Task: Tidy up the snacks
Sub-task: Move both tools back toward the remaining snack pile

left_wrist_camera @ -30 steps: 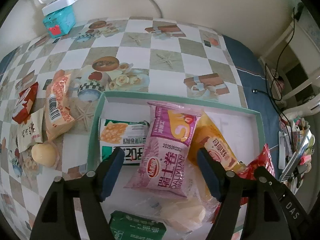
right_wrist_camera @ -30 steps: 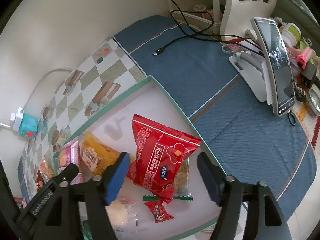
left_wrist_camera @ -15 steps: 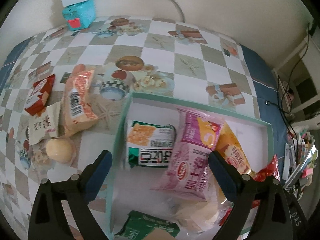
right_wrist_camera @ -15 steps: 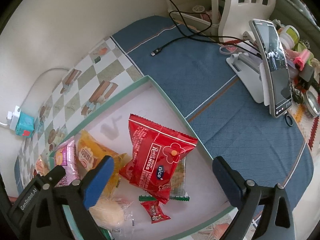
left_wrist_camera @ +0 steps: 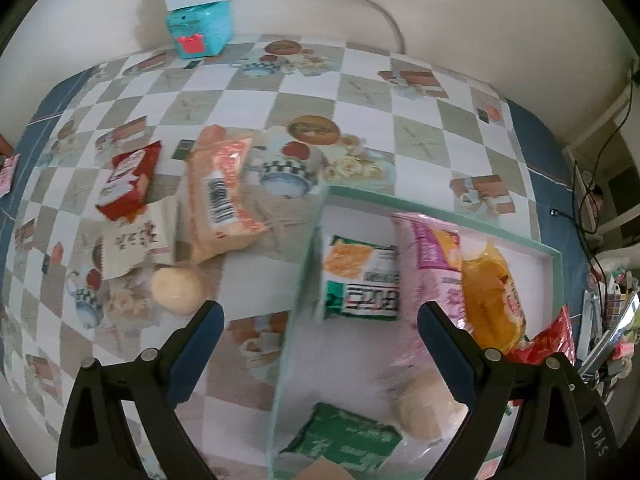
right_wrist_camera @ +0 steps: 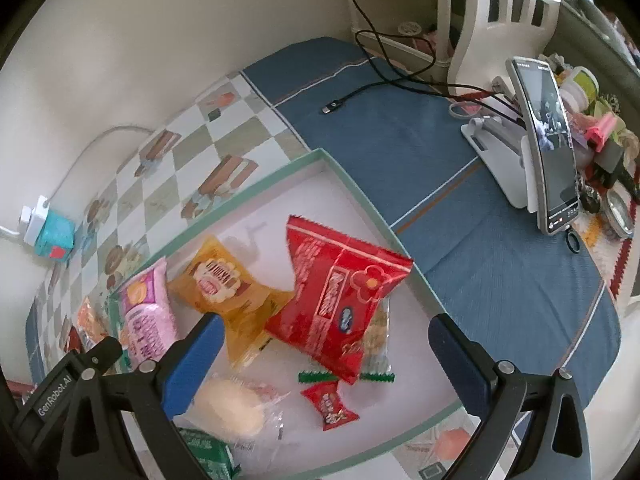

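Note:
A white tray with a mint-green rim [left_wrist_camera: 440, 210] holds a pink packet [left_wrist_camera: 424, 264], a green-and-white packet [left_wrist_camera: 362, 280], a yellow packet [left_wrist_camera: 492, 300], a red packet [right_wrist_camera: 340, 296], a wrapped bun [right_wrist_camera: 228, 404] and a small red sweet [right_wrist_camera: 328, 400]. My left gripper [left_wrist_camera: 320, 316] hangs open over the tray's left rim, holding nothing. My right gripper [right_wrist_camera: 326, 330] is open above the red packet, its pads well clear of it. On the tablecloth to the tray's left lie an orange packet [left_wrist_camera: 220, 200], a red packet [left_wrist_camera: 128, 180], a white packet [left_wrist_camera: 136, 240] and a round bun [left_wrist_camera: 178, 290].
A teal box with a white charger [left_wrist_camera: 200, 28] stands against the back wall. On the blue cloth to the tray's right are a phone on a stand [right_wrist_camera: 548, 144], a loose black cable [right_wrist_camera: 332, 108] and small clutter. A green packet [left_wrist_camera: 344, 436] lies at the tray's near edge.
Both grippers have spread wide. The left one has drifted left from over the pink packet to the tray's left rim. The right one has stayed over the red packet, which lies in the tray.

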Motion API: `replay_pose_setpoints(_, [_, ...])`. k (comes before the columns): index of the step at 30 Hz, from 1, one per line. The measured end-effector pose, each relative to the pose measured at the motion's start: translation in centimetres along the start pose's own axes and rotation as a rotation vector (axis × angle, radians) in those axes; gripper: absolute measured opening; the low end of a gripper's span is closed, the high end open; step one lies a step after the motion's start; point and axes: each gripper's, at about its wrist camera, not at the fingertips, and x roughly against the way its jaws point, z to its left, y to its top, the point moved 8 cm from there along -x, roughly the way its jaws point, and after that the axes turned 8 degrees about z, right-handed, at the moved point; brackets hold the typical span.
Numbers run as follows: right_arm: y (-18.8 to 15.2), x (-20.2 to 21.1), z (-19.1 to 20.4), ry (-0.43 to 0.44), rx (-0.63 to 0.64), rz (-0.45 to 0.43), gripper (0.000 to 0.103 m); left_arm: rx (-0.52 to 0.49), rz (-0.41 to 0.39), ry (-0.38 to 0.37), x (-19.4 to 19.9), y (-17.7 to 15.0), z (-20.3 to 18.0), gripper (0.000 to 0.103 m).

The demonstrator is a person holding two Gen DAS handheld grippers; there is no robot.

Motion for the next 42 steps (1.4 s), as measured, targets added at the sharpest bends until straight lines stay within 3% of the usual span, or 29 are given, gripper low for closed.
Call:
replay_pose_setpoints(17, [-3.5, 2.3, 4.0, -0.016, 0.089, -0.018, 0.103, 0.120, -0.008, 0.080, 2.8, -0.9, 9.5, 0.097])
replay_pose_setpoints(42, [-10.5, 3.5, 15.4, 0.015, 0.296, -0.024, 0.103, 0.259, -0.054, 0.105, 6.0, -2.8, 21.1, 0.097])
